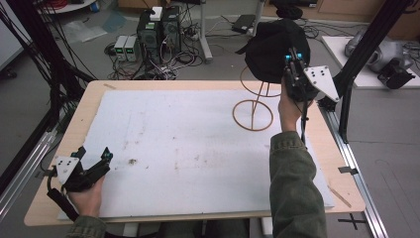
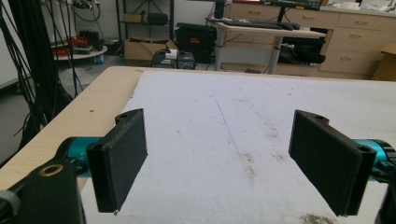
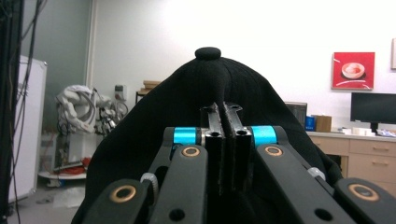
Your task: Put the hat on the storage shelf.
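Note:
A black cap point(image 1: 275, 47) sits on top of a thin wooden wire stand point(image 1: 253, 115) at the far right of the white mat point(image 1: 198, 148). My right gripper point(image 1: 293, 60) is raised against the cap's near side, its jaws shut on the cap's fabric. In the right gripper view the cap point(image 3: 215, 88) rises as a dome with a top button behind the right gripper point(image 3: 225, 109), whose jaws are pressed together. My left gripper point(image 1: 94, 152) rests low at the mat's near left corner, open. In the left gripper view its jaws point(image 2: 229, 158) stand wide apart with bare mat between them.
The wooden table point(image 1: 74, 124) has a metal rail point(image 1: 346, 153) along its right edge and a black frame post point(image 1: 361, 54) just right of the cap. Computers and cables point(image 1: 158, 34) sit on the floor beyond the far edge. Small dirt marks point(image 1: 132, 161) dot the mat.

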`<state>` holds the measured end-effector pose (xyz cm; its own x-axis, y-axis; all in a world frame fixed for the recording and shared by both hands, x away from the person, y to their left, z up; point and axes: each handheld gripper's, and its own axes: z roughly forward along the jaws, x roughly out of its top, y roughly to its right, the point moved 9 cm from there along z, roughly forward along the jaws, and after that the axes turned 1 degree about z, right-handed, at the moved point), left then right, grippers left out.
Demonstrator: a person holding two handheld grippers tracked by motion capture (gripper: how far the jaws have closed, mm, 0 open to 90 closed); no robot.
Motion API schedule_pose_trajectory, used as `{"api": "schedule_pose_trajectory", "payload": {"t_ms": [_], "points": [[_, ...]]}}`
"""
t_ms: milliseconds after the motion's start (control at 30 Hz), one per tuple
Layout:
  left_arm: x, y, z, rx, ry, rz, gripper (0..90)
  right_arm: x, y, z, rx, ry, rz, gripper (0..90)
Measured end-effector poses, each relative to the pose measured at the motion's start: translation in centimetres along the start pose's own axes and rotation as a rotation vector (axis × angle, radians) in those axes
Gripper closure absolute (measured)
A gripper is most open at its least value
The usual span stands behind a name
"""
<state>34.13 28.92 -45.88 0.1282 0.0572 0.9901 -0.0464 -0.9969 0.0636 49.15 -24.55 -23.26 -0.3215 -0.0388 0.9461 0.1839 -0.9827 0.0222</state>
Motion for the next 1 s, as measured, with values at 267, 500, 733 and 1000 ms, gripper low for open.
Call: {"api": "schedule_pose_trajectory", "payload": {"t_ms": [267,500,733,1000], "points": [[0.0,-0.1,-0.1,-0.003,0.000,-0.003,19.5,-1.3,0.1,0.7,-0.019,-0.046,0.035,88.3],[0.0,-0.1,-0.1,-0.003,-0.004,-0.010,19.5,-3.2,1.0,0.9,-0.031,-0.091,0.073,88.3],[-0.1,-0.2,-0.1,0.001,-0.009,-0.014,19.3,-4.0,0.7,0.9,-0.007,-0.130,0.087,88.3],[0.0,-0.3,-0.1,0.007,-0.002,-0.023,19.2,-5.1,0.4,0.2,0.008,-0.167,0.091,88.3]]}}
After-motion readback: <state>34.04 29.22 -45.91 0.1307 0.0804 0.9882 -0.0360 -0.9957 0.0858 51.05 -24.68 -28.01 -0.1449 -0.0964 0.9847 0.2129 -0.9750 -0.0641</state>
